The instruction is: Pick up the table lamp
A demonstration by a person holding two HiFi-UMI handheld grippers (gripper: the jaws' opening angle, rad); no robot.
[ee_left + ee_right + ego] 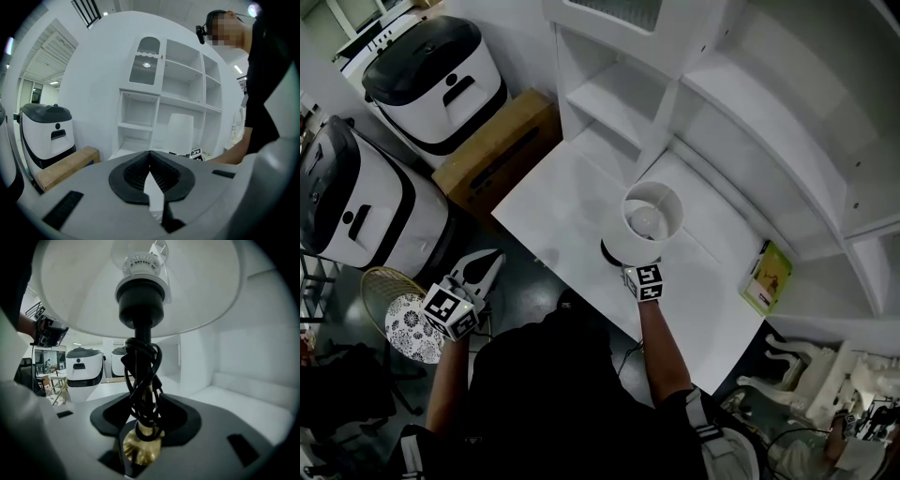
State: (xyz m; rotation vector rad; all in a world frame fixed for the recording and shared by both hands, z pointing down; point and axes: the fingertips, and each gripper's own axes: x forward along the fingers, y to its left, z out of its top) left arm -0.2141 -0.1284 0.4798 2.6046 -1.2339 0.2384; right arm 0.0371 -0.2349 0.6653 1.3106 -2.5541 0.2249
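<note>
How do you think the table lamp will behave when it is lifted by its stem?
Probably top-heavy: the wide shade sits above a thin stem, so it may tilt. The cord wound round the stem looks squashy, so the grip could slip. The bulb is likely fragile.

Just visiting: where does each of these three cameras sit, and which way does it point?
Head view: on the person's head, looking steeply down at desk and lamp; shows both arms and the left claw.
Left claw view: on the left claw, facing roughly level toward shelves and lamp; shows its shut jaws and the person's torso at right.
Right claw view: on the right claw, looking up under the lamp's shade, its stem between the jaws; left claw at far left.
Shared: all three see the lamp.
</note>
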